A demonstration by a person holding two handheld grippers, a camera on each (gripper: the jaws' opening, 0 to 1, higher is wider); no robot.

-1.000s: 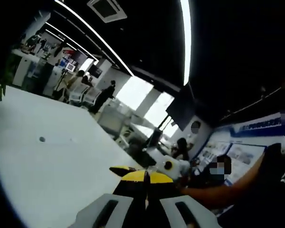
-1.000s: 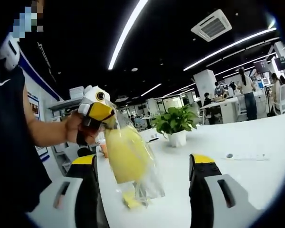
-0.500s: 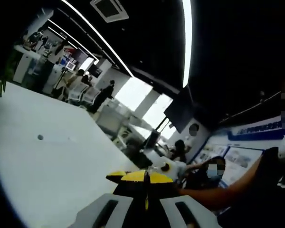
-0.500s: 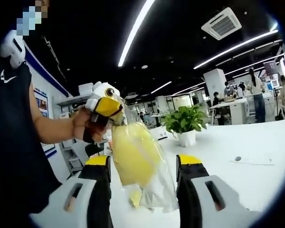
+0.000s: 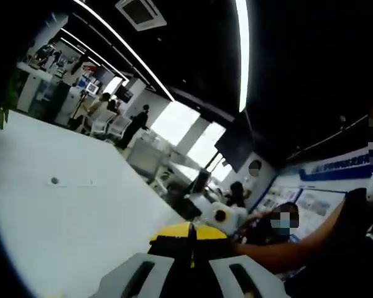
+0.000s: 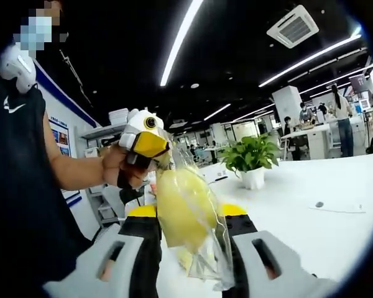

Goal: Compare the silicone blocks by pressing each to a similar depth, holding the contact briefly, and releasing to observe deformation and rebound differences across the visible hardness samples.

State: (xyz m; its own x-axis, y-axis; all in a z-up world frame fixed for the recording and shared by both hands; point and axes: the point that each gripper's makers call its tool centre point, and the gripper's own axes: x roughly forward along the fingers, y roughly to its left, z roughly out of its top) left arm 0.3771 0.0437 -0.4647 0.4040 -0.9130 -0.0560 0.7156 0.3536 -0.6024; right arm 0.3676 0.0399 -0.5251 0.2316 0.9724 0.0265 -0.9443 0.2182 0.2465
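Yellow silicone block, sealed in a clear plastic bag, hangs in the air above the white tabletop. It dangles from the left hand-held gripper, whose yellow-tipped jaws are pinched on the bag's top edge. In the left gripper view those same jaws meet with no gap, and only a thin sliver of the bag shows between them.

The right hand-held gripper has changed most. A second ago its jaws stood wide apart, either side of the hanging block with clear space around it. Half a second ago they had narrowed. Now the two yellow tips sit right against the block's flanks, one on each side, and they seem to be touching it through the plastic. Whether the block is already dented is hard to say, as the bag's folds hide its outline.

So the press on this sample looks to be just beginning: contact made, squeeze depth not yet reached. A brief hold and a release should follow. Because the block hangs freely, it may swing or twist as the jaws bear on it.

A potted plant stands well back on the tabletop.
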